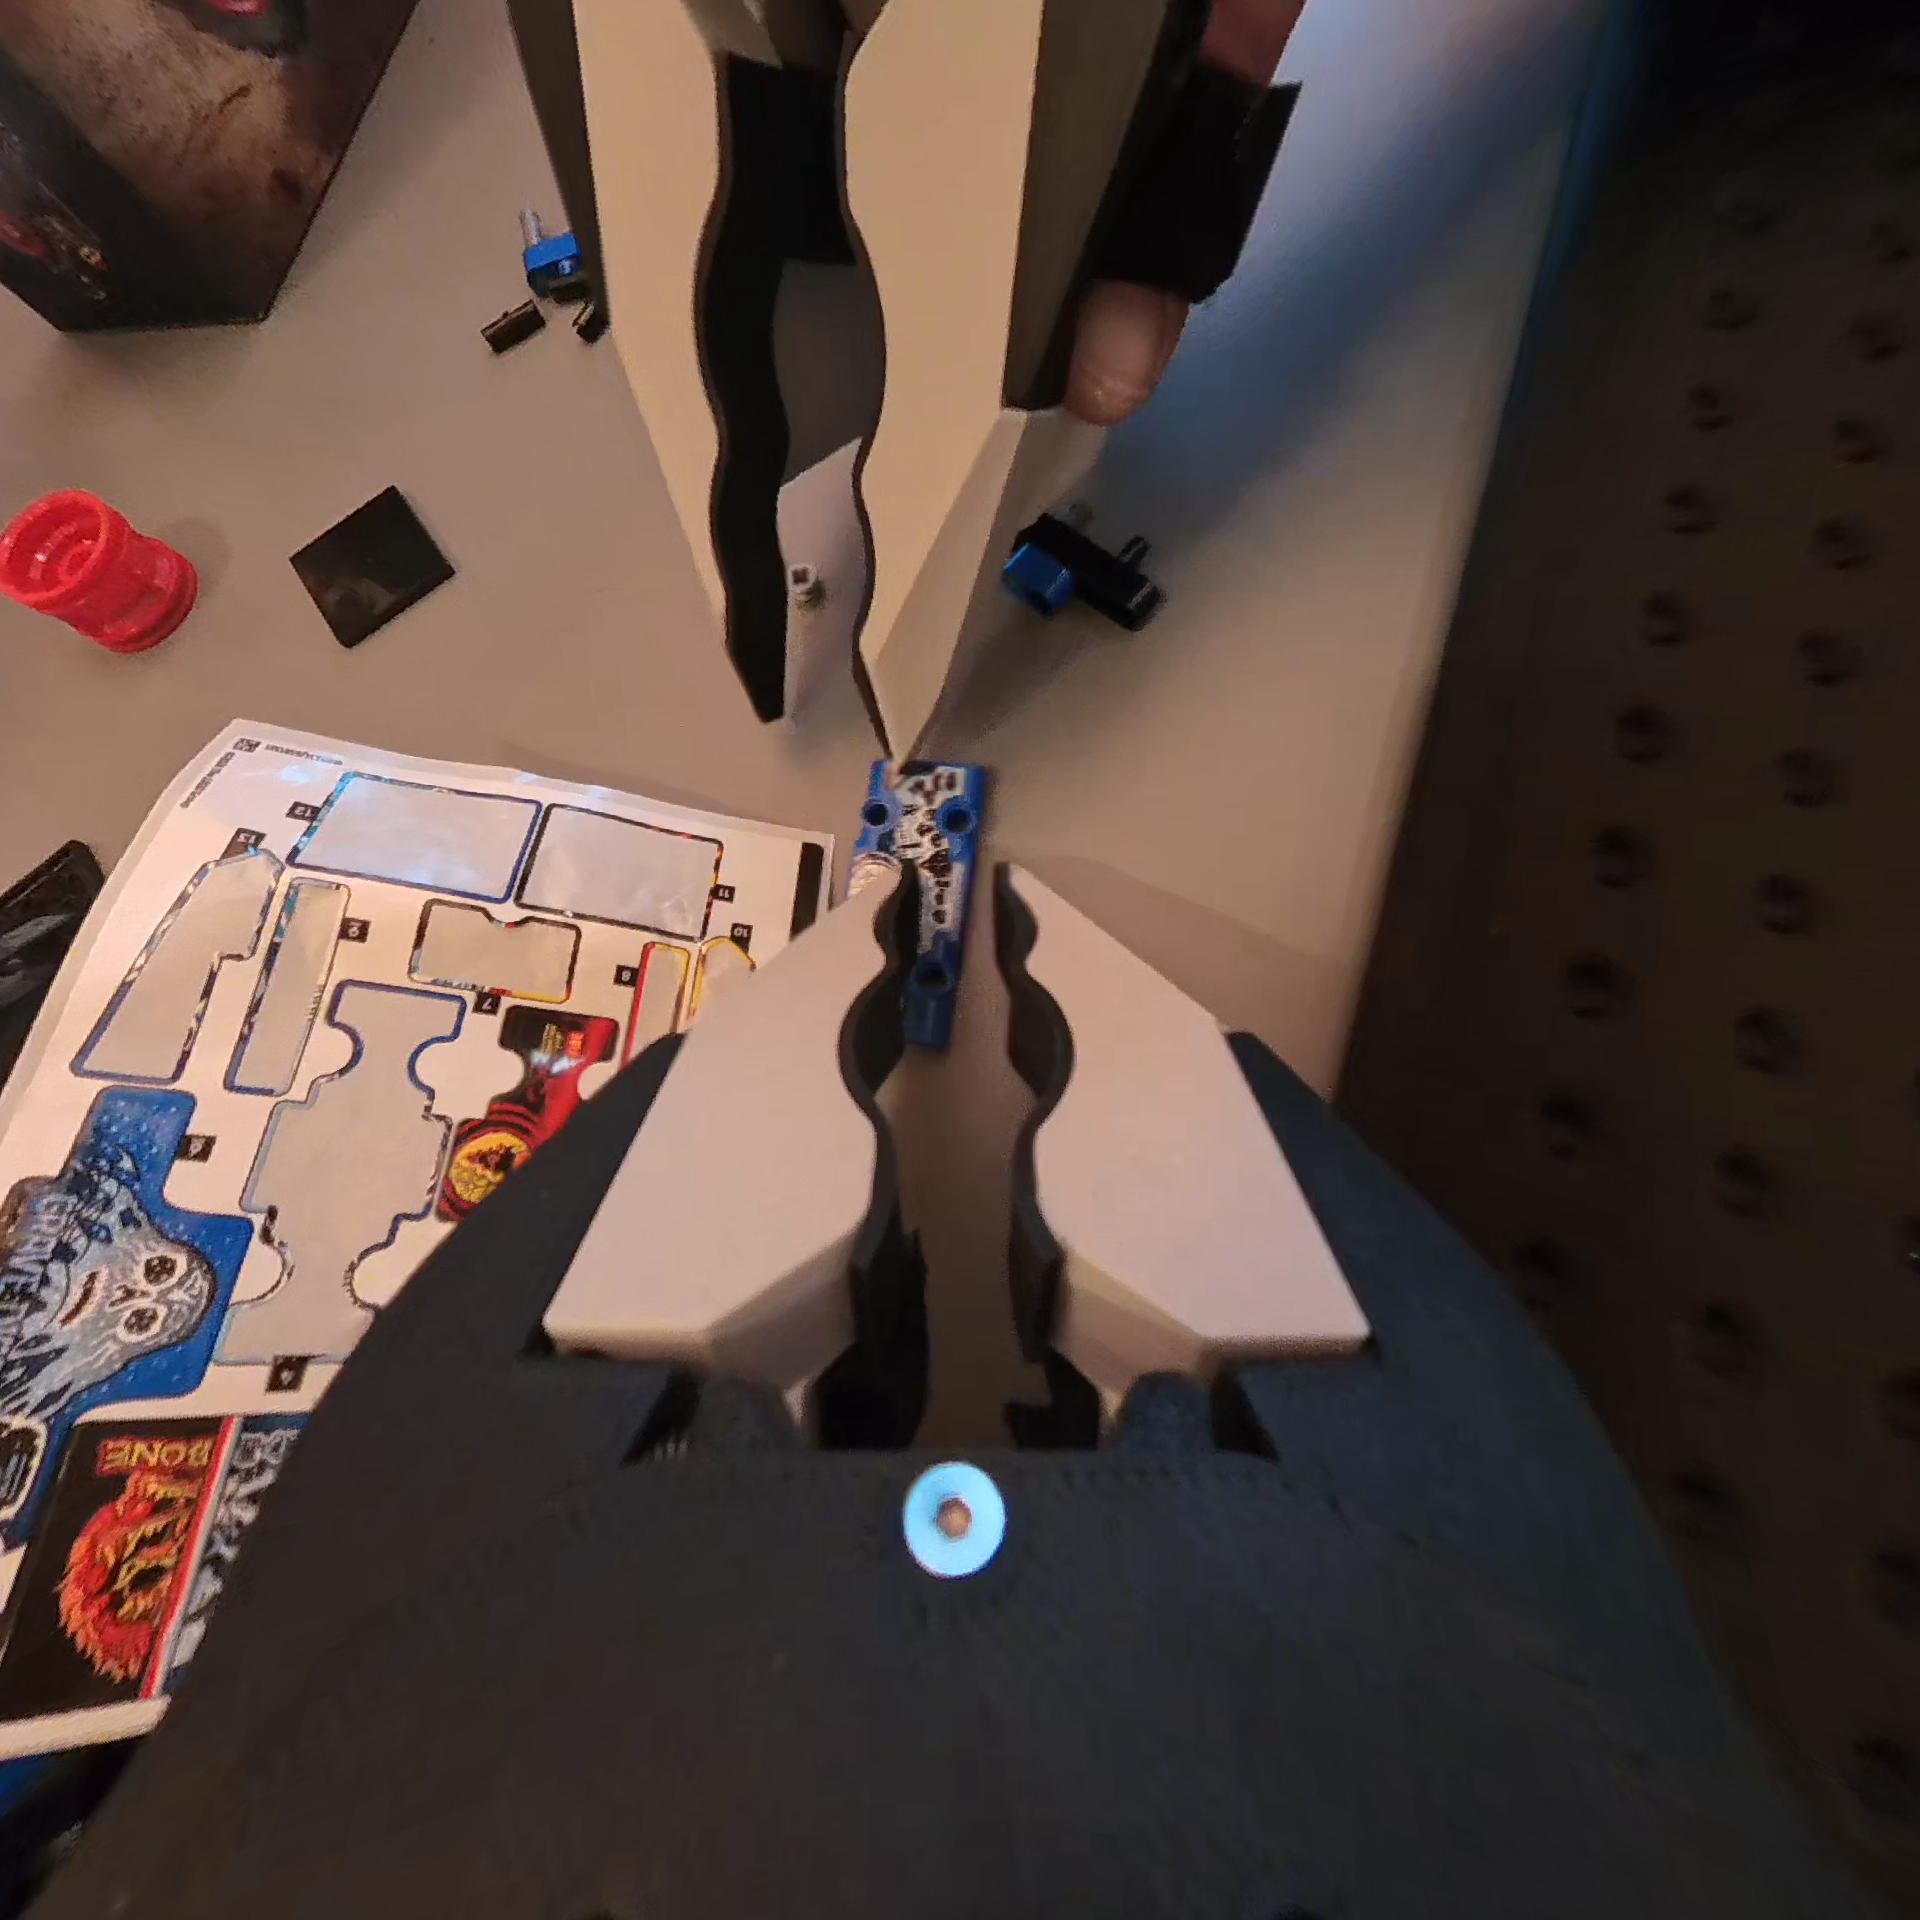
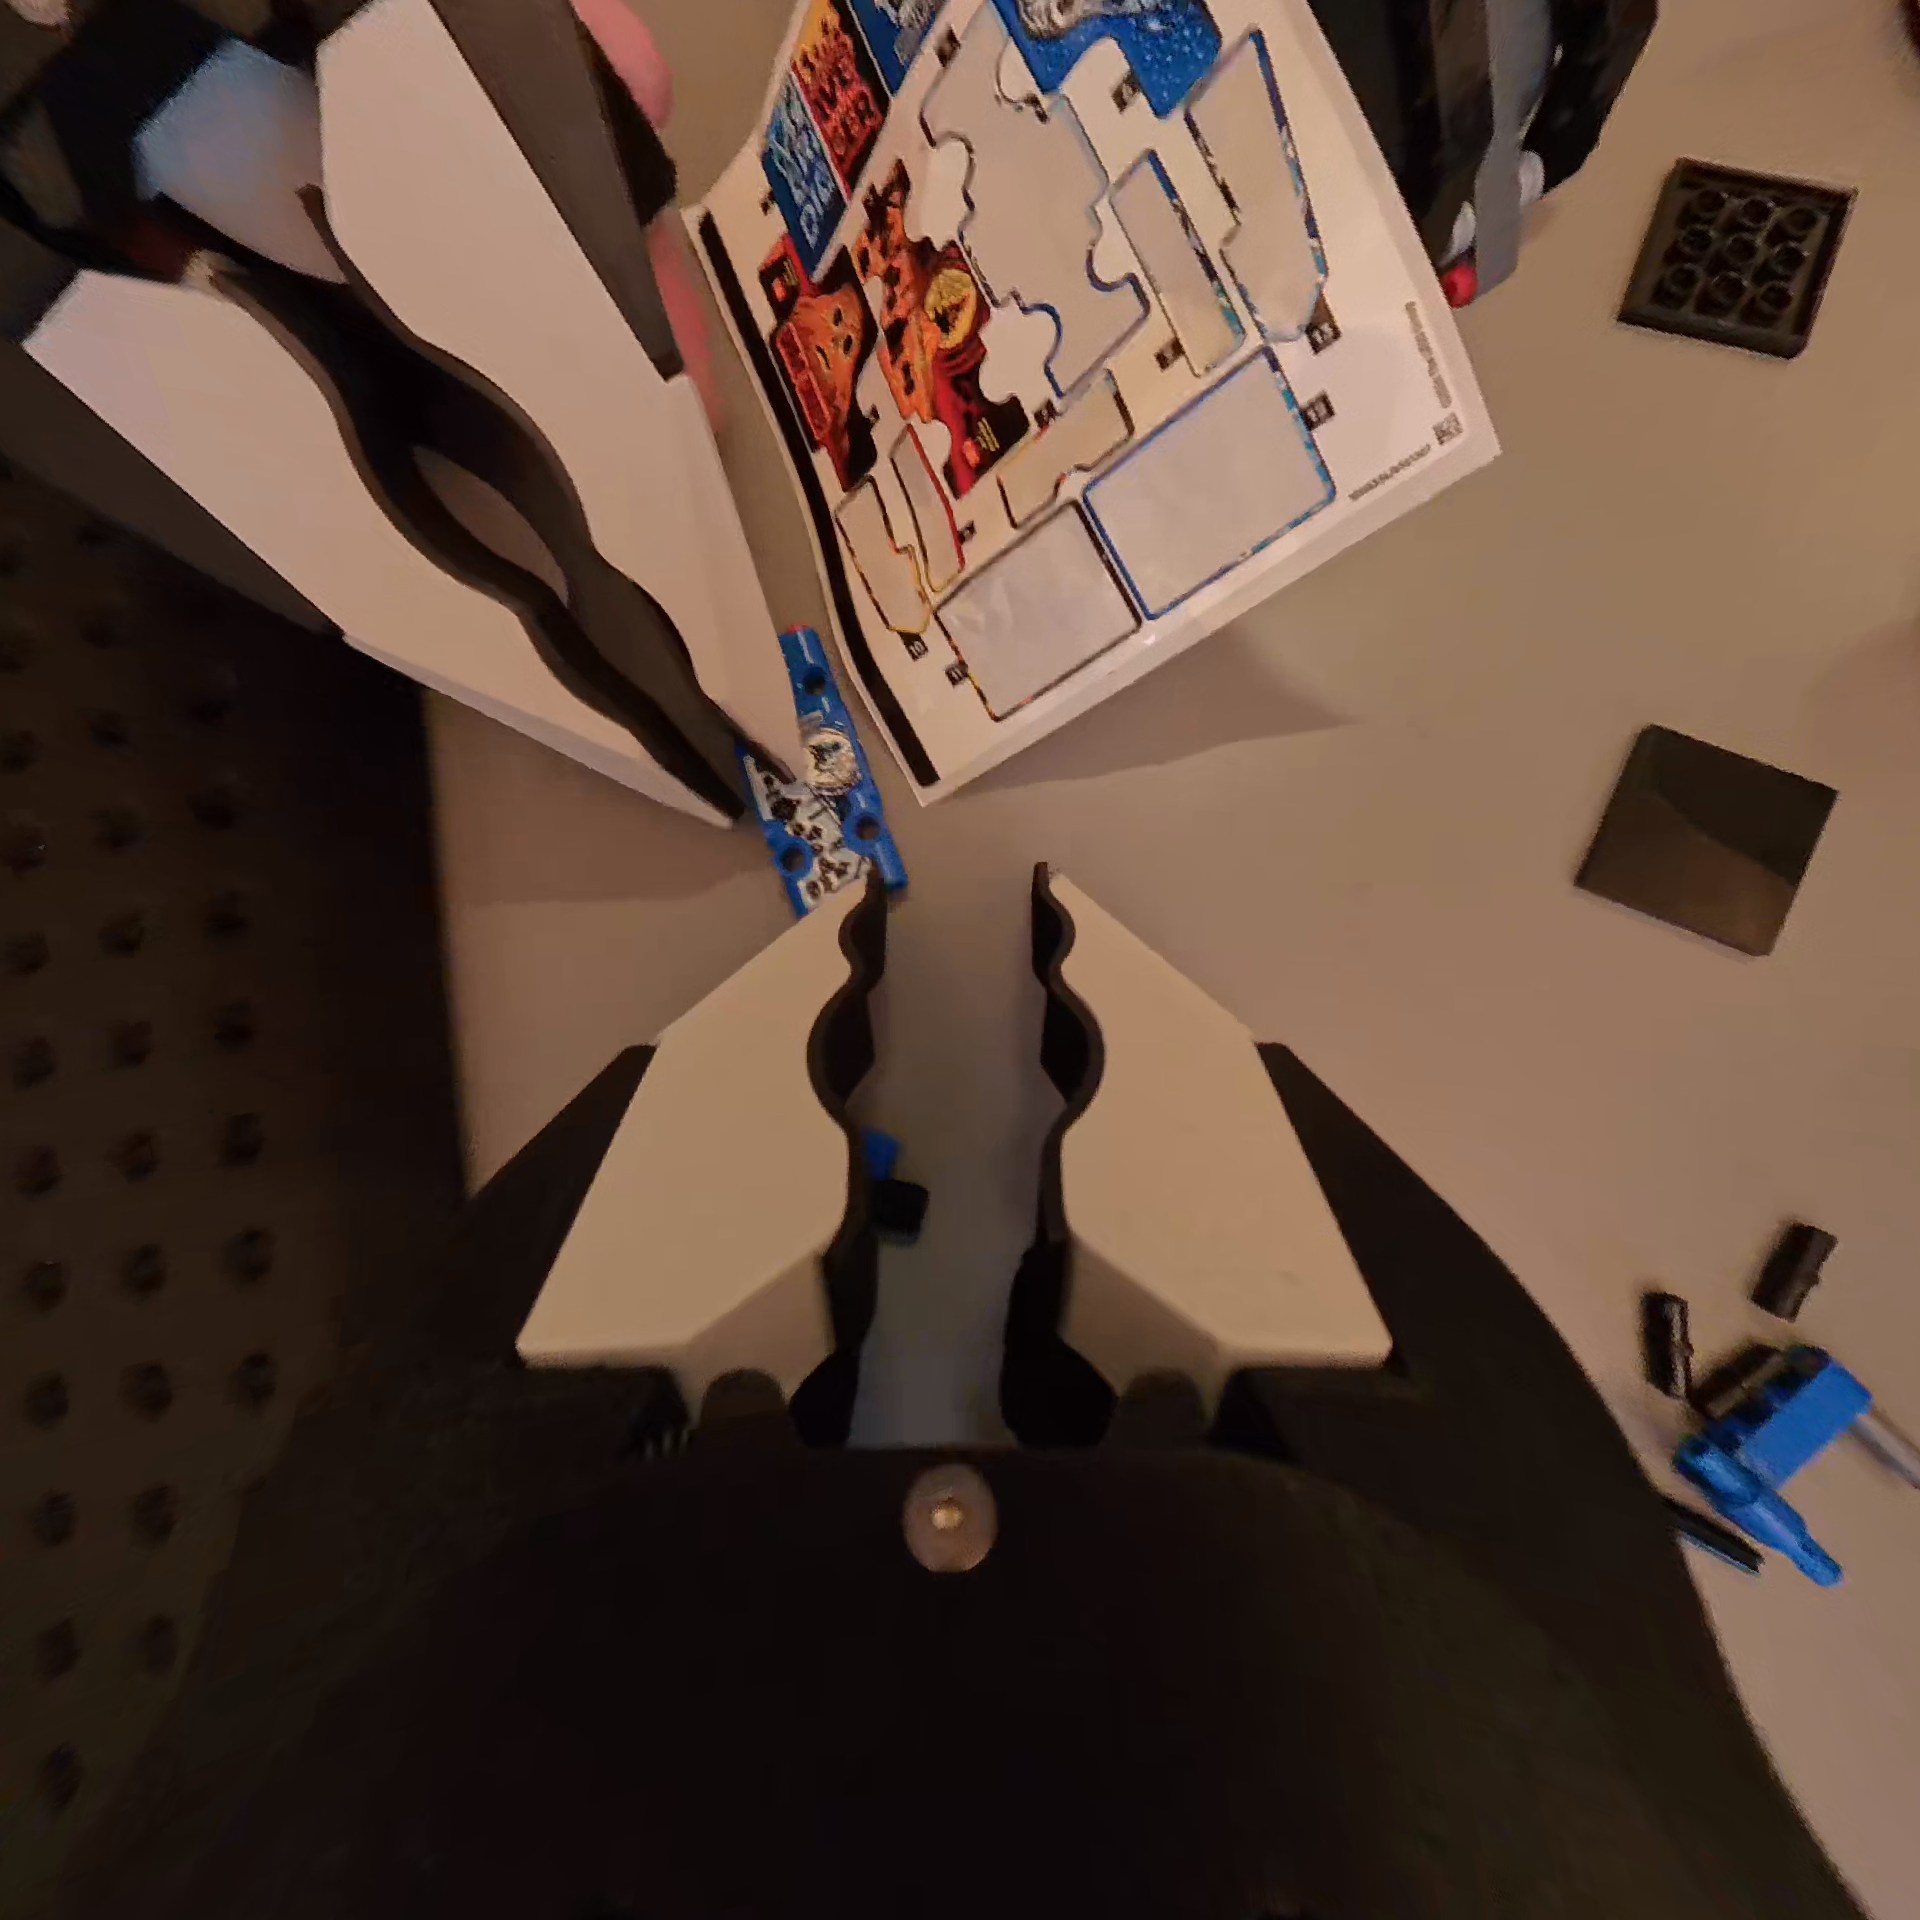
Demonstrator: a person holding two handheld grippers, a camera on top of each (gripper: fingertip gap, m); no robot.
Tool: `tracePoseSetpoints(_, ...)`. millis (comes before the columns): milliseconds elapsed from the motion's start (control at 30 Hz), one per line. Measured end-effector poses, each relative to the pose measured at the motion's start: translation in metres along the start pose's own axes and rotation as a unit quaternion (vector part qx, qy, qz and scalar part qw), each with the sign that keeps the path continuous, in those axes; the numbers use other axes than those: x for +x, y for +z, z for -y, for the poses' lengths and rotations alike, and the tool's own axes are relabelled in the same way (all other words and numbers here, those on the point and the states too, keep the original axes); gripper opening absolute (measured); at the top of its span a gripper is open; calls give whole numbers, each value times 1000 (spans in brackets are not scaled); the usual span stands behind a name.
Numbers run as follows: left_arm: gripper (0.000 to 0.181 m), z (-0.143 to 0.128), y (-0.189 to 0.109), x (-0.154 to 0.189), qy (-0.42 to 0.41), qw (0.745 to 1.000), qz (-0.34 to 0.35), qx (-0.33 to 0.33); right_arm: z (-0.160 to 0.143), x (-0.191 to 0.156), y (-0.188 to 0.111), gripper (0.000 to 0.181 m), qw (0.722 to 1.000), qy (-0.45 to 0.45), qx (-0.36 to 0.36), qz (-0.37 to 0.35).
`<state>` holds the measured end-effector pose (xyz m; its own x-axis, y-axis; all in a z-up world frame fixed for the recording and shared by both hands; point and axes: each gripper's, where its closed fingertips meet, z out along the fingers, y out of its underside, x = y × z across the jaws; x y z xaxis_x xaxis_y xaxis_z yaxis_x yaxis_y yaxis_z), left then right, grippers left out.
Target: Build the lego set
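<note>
With both my left tongs (image 1: 945, 883) and right tongs (image 2: 956, 883) apart around the stickered blue beam (image 1: 928, 894) lying beside the sticker sheet (image 1: 416, 987), I should steady one end, then clamp squarely.

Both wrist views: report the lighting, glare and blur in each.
Left wrist view: cool light; glare on the sticker sheet's empty silver patches; the right tool overhead is slightly blurred; the perforated surface is dim. Right wrist view: warmer, darker cast; motion blur on the left tool and the blue pieces at the edge.
</note>
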<state>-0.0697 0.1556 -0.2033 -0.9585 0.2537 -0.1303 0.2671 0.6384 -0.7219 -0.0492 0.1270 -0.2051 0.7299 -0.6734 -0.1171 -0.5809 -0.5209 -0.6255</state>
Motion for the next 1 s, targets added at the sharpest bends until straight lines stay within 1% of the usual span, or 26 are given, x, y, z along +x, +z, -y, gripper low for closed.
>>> tracePoseSetpoints(33, 20, 0, 1, 0, -1, 1000, 0, 1, 3, -2, 0, 27, 1000, -4, 6, 1)
tracePoseSetpoints(133, 20, 2, 3, -2, 4, 1000, 3, -8, 5, -3, 3, 27, 1000, -9, 3, -2)
tracePoseSetpoints(267, 23, 4, 3, -1, -19, 1000, -19, 1, 2, -1, 3, 24, 1000, 2, 5, 6)
tracePoseSetpoints(433, 26, 12, 1, -8, -8, 1000, -10, 13, 3, -2, 4, 23, 1000, 6, 9, 15)
tracePoseSetpoints(533, 25, 7, 10, -4, 0, 1000, -25, -16, 3, -6, 5, 22, 1000, 7, 10, 26)
tracePoseSetpoints(633, 22, 9, 11, -4, -14, 999, -24, -19, 2, -5, 5, 22, 999, 12, 11, 28)
tracePoseSetpoints(733, 23, 9, 9, -3, -43, 998, -39, -7, 2, -6, 6, 20, 999, 17, 13, 35)
tracePoseSetpoints(800, 28, 5, 6, -10, -55, 998, -25, -7, 2, -6, 6, 19, 999, 17, 14, 37)
tracePoseSetpoints(867, 31, -3, 5, -10, -71, 997, -31, -14, 1, -6, 6, 19, 999, 20, 14, 38)
tracePoseSetpoints(933, 31, -6, 5, -9, -71, 997, -33, -17, 2, -7, 6, 18, 999, 20, 15, 43)
tracePoseSetpoints(1000, 31, -2, 3, -9, -57, 998, -27, -10, 2, -6, 6, 18, 999, 18, 13, 40)
